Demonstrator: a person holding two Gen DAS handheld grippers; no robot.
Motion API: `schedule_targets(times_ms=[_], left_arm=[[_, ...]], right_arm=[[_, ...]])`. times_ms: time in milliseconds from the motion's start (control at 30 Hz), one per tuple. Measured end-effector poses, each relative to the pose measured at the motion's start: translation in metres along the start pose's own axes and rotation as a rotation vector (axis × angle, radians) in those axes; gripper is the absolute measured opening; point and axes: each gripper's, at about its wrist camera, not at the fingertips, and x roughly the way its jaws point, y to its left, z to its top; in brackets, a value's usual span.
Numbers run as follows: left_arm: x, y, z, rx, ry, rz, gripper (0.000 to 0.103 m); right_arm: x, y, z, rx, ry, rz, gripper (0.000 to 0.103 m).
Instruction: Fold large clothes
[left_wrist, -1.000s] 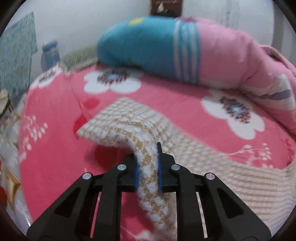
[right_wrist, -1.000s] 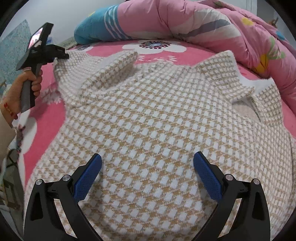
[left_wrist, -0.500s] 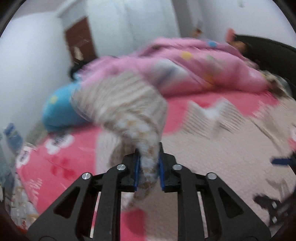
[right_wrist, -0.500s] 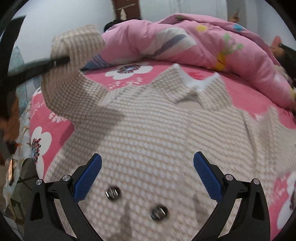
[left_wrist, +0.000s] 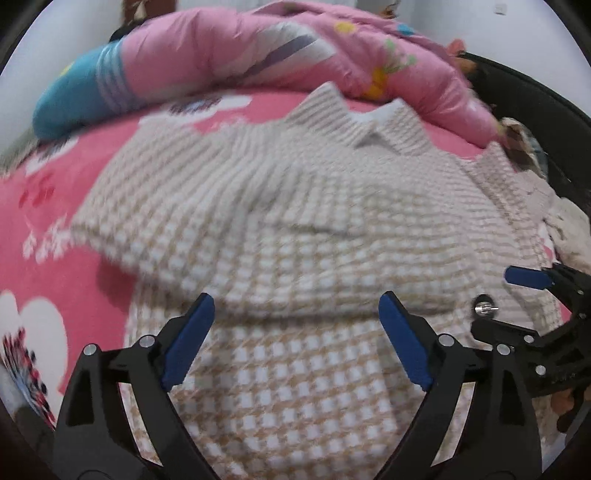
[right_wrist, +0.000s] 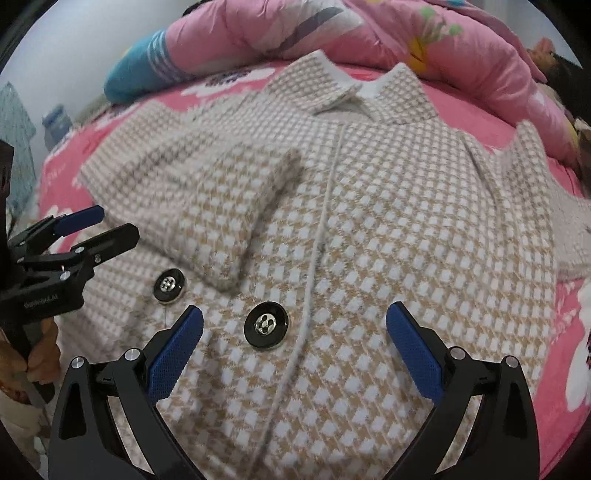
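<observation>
A beige and white houndstooth coat (right_wrist: 388, 229) (left_wrist: 295, 369) lies front up on a pink flowered bed, collar at the far side. Its left sleeve (right_wrist: 229, 206) (left_wrist: 266, 221) is folded across the chest and lies loose. Two black buttons (right_wrist: 266, 324) show near the front. My left gripper (left_wrist: 295, 328) (right_wrist: 98, 225) hovers over the sleeve's cuff, jaws opening wide, nothing between the pads. My right gripper (right_wrist: 293, 341) stands open above the coat's lower front, nothing between its pads; one blue pad of it (left_wrist: 528, 277) shows at the right of the left wrist view.
A pink quilt (right_wrist: 424, 40) with a blue striped end (right_wrist: 147, 62) is heaped along the bed's far side. The pink flowered sheet (left_wrist: 55, 206) shows left of the coat. A hand (right_wrist: 37, 350) holds the left gripper's handle at the left edge.
My left gripper carried the sleeve from the left side over the coat's chest and let it go; its jaws went from shut on the cuff to wide. The right gripper shifted toward the buttons.
</observation>
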Motion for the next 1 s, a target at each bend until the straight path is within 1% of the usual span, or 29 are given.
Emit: schedule_targets(times_ms=[33,100,200,267,367,467,567,600,633,667,700,800,867,900,933,967,1000], left_arm=[[0.005,0.006,-0.004,-0.021,0.014,0.012,0.089],[0.012,0.018,-0.009,-0.044,0.036,0.013,0.089],[0.009,0.024,-0.016,-0.028,0.029,0.001,0.09],[0.007,0.026,-0.017,-0.022,0.033,-0.024,0.095],[0.008,0.034,-0.019,-0.048,0.039,-0.059,0.095],[0.007,0.039,-0.018,-0.071,0.036,-0.092,0.095],[0.004,0.044,-0.021,-0.078,0.017,-0.127,0.095],[0.003,0.045,-0.022,-0.078,0.014,-0.139,0.095],[0.002,0.047,-0.022,-0.076,0.012,-0.152,0.095],[0.001,0.048,-0.022,-0.075,0.011,-0.162,0.095],[0.0,0.049,-0.023,-0.074,0.01,-0.171,0.095],[-0.005,0.051,-0.023,-0.067,0.0,-0.19,0.095],[-0.015,0.056,-0.024,-0.087,-0.031,-0.197,0.095],[-0.021,0.059,-0.025,-0.1,-0.053,-0.183,0.095],[-0.021,0.059,-0.022,-0.106,-0.064,-0.157,0.095],[-0.023,0.062,-0.021,-0.11,-0.067,-0.115,0.095],[-0.023,0.063,-0.02,-0.11,-0.061,-0.072,0.095]], right_arm=[[0.005,0.001,0.002,-0.005,0.012,-0.004,0.097],[0.014,0.001,0.0,-0.011,0.031,-0.016,0.097],[0.02,-0.001,0.0,-0.009,0.033,-0.005,0.097],[0.022,-0.005,-0.003,0.001,0.027,0.021,0.097],[0.024,-0.014,-0.008,0.024,0.017,0.067,0.097],[0.022,-0.011,-0.013,0.002,0.007,0.07,0.097],[0.018,-0.012,-0.013,-0.016,0.03,0.08,0.097],[0.014,-0.012,-0.016,-0.011,0.042,0.086,0.097],[0.013,-0.014,-0.012,0.001,0.062,0.095,0.097],[0.009,-0.015,-0.008,0.017,0.064,0.111,0.097],[0.007,-0.017,-0.002,0.027,0.051,0.13,0.097],[-0.017,-0.019,0.015,0.042,-0.041,0.195,0.097],[-0.031,-0.018,0.028,0.058,-0.093,0.28,0.097],[-0.034,-0.02,0.035,0.078,-0.099,0.347,0.097],[-0.035,-0.019,0.038,0.095,-0.094,0.385,0.097],[-0.028,-0.022,0.047,0.128,-0.081,0.44,0.094],[-0.022,-0.023,0.051,0.156,-0.065,0.475,0.089]])
